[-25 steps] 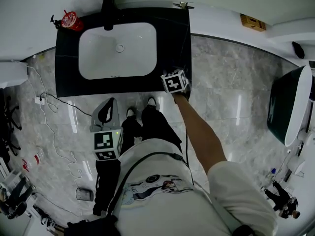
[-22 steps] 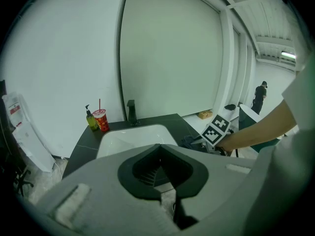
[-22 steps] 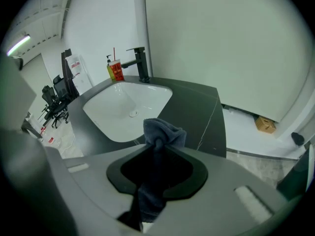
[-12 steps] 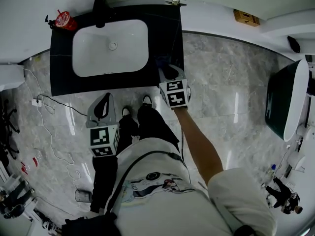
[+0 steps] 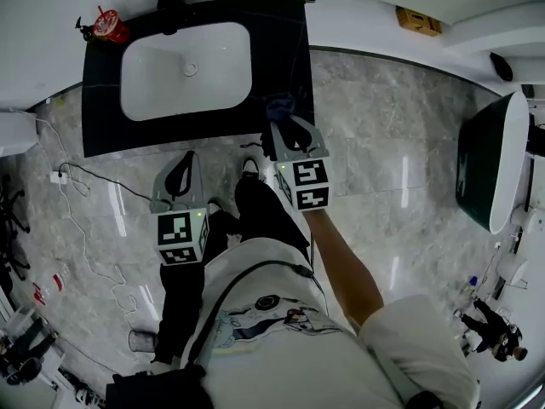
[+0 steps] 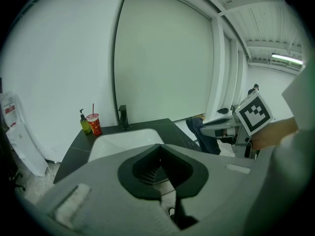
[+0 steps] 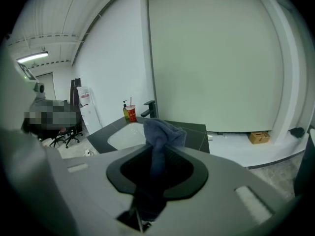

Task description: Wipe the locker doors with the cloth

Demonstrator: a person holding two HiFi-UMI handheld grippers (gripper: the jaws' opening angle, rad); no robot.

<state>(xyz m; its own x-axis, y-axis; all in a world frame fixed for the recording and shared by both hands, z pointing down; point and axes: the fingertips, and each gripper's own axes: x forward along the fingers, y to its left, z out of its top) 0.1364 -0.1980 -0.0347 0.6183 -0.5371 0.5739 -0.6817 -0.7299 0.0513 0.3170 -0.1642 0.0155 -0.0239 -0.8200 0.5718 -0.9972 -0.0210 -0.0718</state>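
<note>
Apparently pre-wipe carry: over the front corner of the black vanity counter (image 5: 100, 100) the right gripper (image 5: 288, 124) clamps the blue cloth (image 7: 160, 132), bunched beyond its jaws, left gripper (image 6: 158, 163) closed, empty; next needs a door face to press against, but no locker doors identifiable in any view, cloth's tail hidden.

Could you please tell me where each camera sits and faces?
Head view: on the person's head, looking steeply down at sink, left gripper, right gripper, torso, legs.
Left gripper view: rides the left gripper, faces the sink; own shut jaws show.
Right gripper view: rides the right gripper, faces the sink; jaws grip the cloth.
Both gripper views share the red cup.
</note>
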